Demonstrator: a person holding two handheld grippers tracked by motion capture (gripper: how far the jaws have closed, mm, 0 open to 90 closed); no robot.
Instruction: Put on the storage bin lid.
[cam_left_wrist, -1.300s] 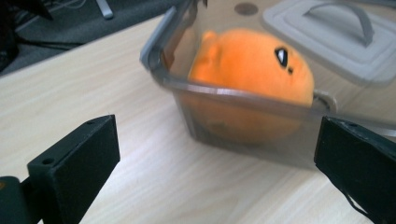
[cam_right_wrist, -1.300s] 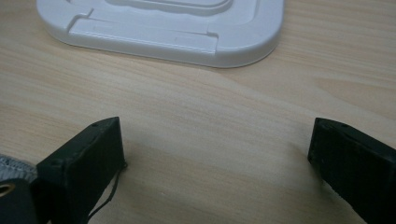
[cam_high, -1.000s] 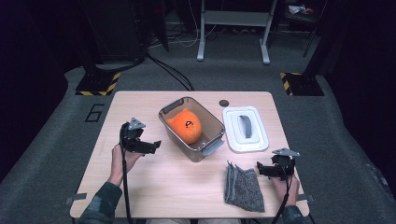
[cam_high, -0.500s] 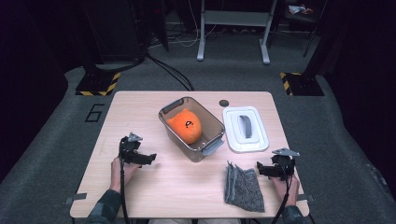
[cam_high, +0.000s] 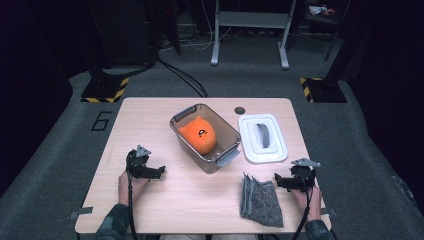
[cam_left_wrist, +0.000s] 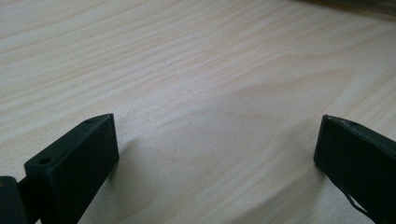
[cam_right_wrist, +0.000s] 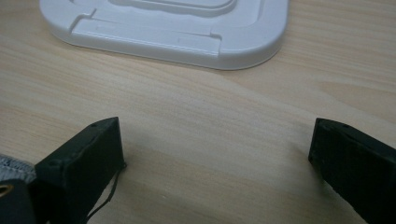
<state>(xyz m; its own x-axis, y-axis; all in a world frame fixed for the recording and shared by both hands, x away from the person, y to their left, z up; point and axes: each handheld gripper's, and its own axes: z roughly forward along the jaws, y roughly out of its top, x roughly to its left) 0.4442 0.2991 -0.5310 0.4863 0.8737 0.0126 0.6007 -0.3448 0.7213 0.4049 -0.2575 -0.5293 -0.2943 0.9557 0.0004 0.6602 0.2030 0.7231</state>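
On the left, the left gripper (cam_high: 159, 171) rested low on the bare wooden bench (cam_high: 150, 120), its jaws spread wide with nothing between them, well apart from the clear plastic bin (cam_high: 229, 134) at the middle, which held an orange plush toy (cam_high: 199, 134). Just right of the bin lay a white lid (cam_high: 263, 139), flat on the bench. Farther right and nearer the person, the folded grey cloth (cam_high: 260, 200) lay just beside the right gripper (cam_high: 278, 181), whose jaws also stood wide open and empty.
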